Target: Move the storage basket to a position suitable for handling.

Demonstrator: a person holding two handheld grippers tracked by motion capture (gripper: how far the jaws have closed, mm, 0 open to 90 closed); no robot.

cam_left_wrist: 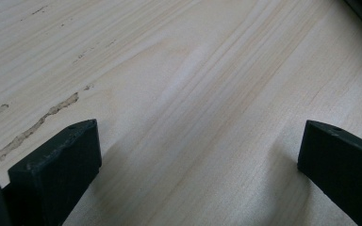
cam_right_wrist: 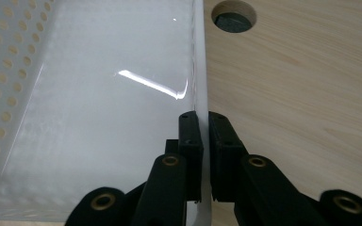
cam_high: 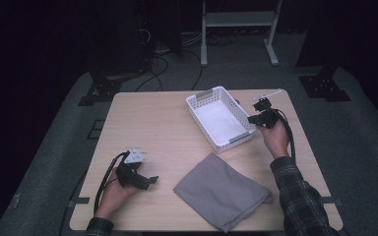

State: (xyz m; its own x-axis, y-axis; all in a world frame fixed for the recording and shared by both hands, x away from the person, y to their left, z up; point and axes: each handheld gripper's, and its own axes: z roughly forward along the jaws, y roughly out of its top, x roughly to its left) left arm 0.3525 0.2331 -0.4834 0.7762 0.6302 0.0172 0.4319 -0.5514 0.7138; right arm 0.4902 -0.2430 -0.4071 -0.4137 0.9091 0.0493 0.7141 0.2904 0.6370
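A white perforated plastic basket [cam_high: 201,102] stands empty on the wooden table, right of centre toward the back. My right gripper [cam_high: 252,119] is shut on the basket's right wall [cam_right_wrist: 199,70], one jaw inside and one outside the rim. In the right gripper view the gripper [cam_right_wrist: 204,117] pinches that thin white wall. A folded grey cloth [cam_high: 221,190] lies near the front edge, right of centre. My left gripper [cam_high: 150,181] rests at the front left of the table, its jaws wide apart [cam_left_wrist: 198,150] over bare wood with nothing between them.
The table's far right corner has a round cable hole [cam_right_wrist: 233,18] just beyond the basket. A small white-and-black piece [cam_high: 266,98] lies at the back right of the table. Dark floor, cables and a metal stand's legs [cam_high: 204,54] sit behind the table.
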